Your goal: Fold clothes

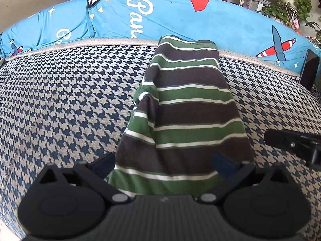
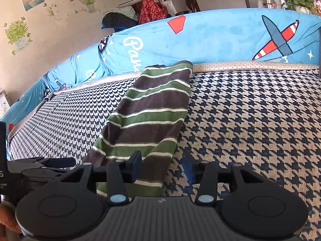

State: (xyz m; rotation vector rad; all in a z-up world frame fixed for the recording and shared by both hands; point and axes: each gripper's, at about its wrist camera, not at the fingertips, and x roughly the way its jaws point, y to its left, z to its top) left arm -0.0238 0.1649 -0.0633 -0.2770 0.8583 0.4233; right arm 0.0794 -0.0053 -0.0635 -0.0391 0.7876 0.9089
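A green, grey-brown and white striped knit garment point(image 1: 188, 108) lies folded into a long narrow strip on a navy-and-cream houndstooth-patterned cushion surface point(image 1: 66, 104). Its far end rests against a bright blue fabric backrest printed with white script and red-striped aeroplanes point(image 1: 230, 22); its near end reaches in under both tools.

The left tool point(image 1: 165, 163) stands wide open, its two dark blue pads on either side of the strip's near end, gripping nothing (the left edge of the garment is rumpled into a loose fold there). The right tool point(image 2: 163, 168) is open too, one pad over the strip's right-hand part, the other over bare houndstooth; the garment's right edge runs between them, unpinched.

A leafy green potted plant point(image 1: 289, 2) stands behind the backrest on the right.
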